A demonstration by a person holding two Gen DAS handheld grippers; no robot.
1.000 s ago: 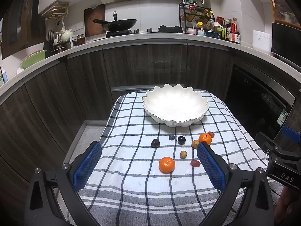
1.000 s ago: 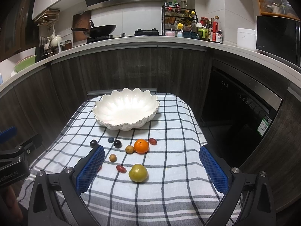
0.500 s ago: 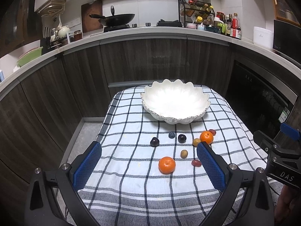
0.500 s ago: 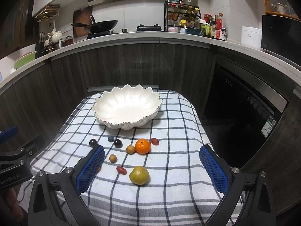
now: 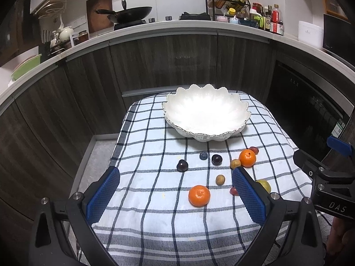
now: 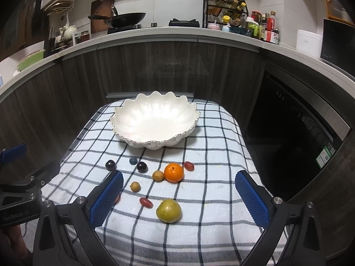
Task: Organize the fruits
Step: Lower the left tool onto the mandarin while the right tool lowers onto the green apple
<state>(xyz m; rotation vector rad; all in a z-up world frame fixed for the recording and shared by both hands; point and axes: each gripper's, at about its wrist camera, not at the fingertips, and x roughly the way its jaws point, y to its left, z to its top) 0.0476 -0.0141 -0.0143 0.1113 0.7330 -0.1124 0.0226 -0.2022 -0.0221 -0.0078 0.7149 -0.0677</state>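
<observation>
An empty white scalloped bowl (image 5: 206, 115) (image 6: 155, 119) stands at the far end of a checked cloth. In front of it lie loose fruits: two oranges (image 5: 199, 195) (image 6: 174, 172), a yellow-green fruit (image 6: 168, 210), two dark plums (image 5: 182, 165) (image 6: 142, 167), a blueberry (image 5: 203, 155), small tan fruits (image 6: 135, 186) and red grapes (image 6: 146, 202). My left gripper (image 5: 175, 190) hangs open above the near orange. My right gripper (image 6: 178, 197) is open over the yellow-green fruit. Neither holds anything.
The small table under the checked cloth (image 5: 155, 199) stands in front of dark kitchen cabinets (image 5: 188, 62). A black oven front (image 6: 299, 122) is to the right. The counter behind carries a wok (image 5: 131, 15) and a spice rack (image 5: 230, 2).
Both grippers have dipped and moved slightly forward toward the fruits, so the bowl and fruits sit a little closer. Nothing on the cloth has moved.
</observation>
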